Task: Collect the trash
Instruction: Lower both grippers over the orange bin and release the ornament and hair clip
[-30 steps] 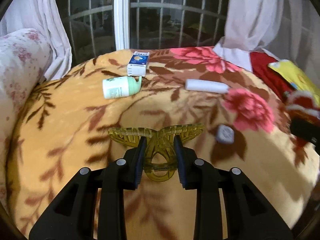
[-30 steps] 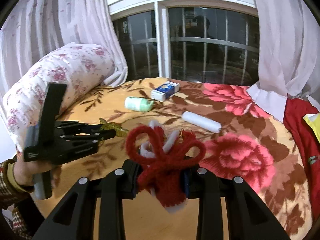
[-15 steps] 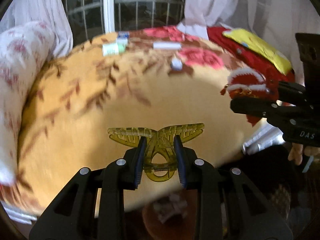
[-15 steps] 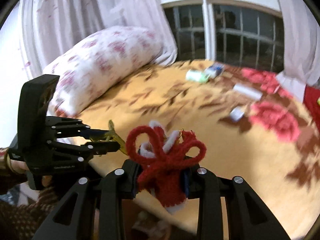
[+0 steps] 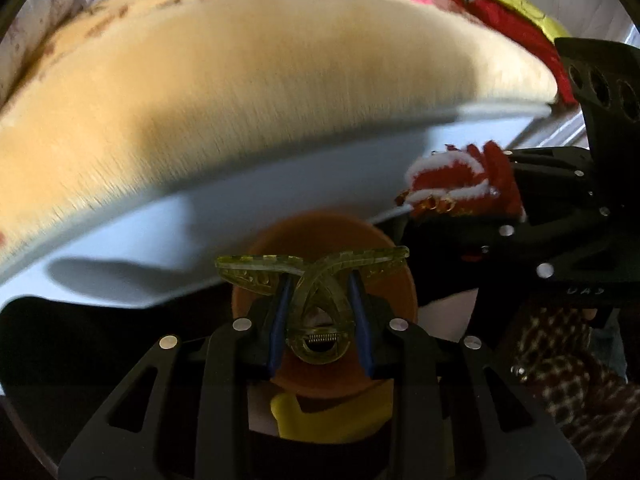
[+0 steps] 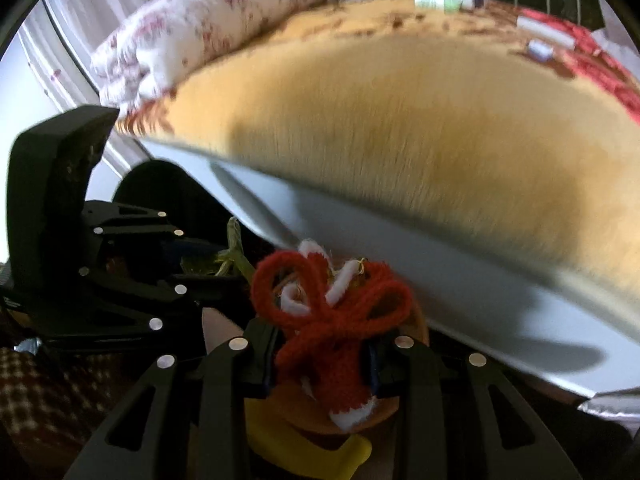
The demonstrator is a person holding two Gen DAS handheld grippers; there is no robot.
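My left gripper (image 5: 318,312) is shut on a yellow-green translucent hair claw clip (image 5: 316,280) and holds it over an orange round bin (image 5: 332,368) below the bed's edge. My right gripper (image 6: 322,354) is shut on a red and white yarn ornament (image 6: 332,316) with loops, also above the orange bin (image 6: 384,408). The right gripper and its ornament (image 5: 464,184) show at the right of the left wrist view. The left gripper (image 6: 120,272) shows at the left of the right wrist view, close beside the ornament.
The bed with a yellow flowered blanket (image 5: 256,64) and white side panel (image 5: 200,216) fills the upper views. A green bottle (image 6: 434,0), a white tube (image 6: 546,34) and a small white item (image 6: 540,50) lie far back on it. A floral pillow (image 6: 224,20) is at the left. A yellow object (image 5: 320,420) lies under the bin.
Both grippers have pulled back from the bed top and dropped below its edge, tilting down. The orange bin has come into view under both held items.
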